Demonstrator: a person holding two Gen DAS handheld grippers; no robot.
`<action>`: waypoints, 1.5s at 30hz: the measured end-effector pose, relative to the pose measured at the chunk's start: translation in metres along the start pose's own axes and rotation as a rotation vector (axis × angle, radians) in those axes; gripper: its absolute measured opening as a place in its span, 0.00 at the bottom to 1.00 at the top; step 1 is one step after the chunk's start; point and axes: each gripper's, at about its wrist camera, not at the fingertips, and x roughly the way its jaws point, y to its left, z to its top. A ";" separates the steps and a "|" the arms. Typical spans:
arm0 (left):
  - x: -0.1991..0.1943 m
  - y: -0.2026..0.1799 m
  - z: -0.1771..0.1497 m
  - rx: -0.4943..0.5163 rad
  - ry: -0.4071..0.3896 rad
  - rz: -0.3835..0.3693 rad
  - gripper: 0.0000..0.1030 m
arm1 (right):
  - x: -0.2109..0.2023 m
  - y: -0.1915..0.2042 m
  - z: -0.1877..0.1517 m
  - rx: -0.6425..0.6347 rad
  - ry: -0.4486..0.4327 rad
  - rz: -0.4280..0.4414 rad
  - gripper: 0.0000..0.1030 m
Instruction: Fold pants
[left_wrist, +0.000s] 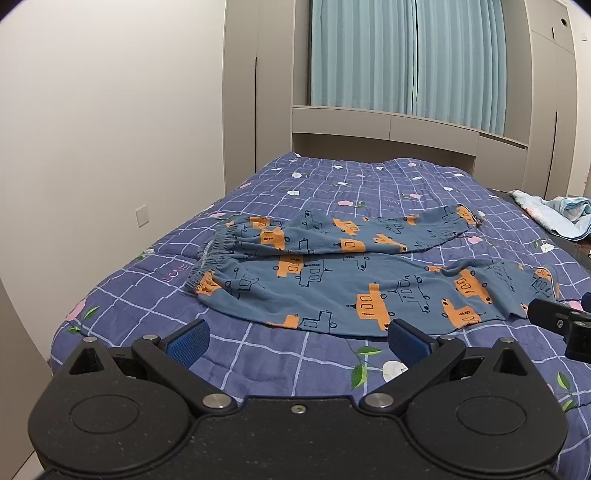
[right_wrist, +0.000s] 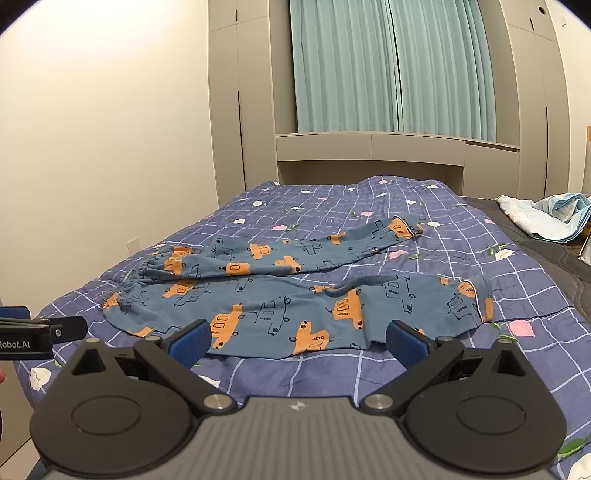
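Observation:
Blue pants with orange car prints lie spread flat on the bed, waistband at the left, the two legs running right. They also show in the right wrist view. My left gripper is open and empty, just short of the near edge of the pants. My right gripper is open and empty, at the near edge of the nearer leg. The right gripper shows at the left view's right edge, and the left gripper shows at the right view's left edge.
The bed carries a purple checked quilt with flower prints. A white wall stands at the left. Grey cabinets and teal curtains stand behind the bed. A crumpled light blue cloth lies at the far right.

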 end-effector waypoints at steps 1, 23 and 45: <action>0.000 0.000 0.000 0.000 0.001 0.000 0.99 | 0.000 0.000 0.000 0.000 0.000 0.000 1.00; 0.001 0.002 0.000 0.004 -0.001 0.001 0.99 | -0.001 0.000 -0.001 0.002 -0.002 -0.001 1.00; 0.004 -0.007 0.004 0.033 0.013 0.007 0.99 | 0.003 -0.004 -0.001 0.012 0.018 0.000 1.00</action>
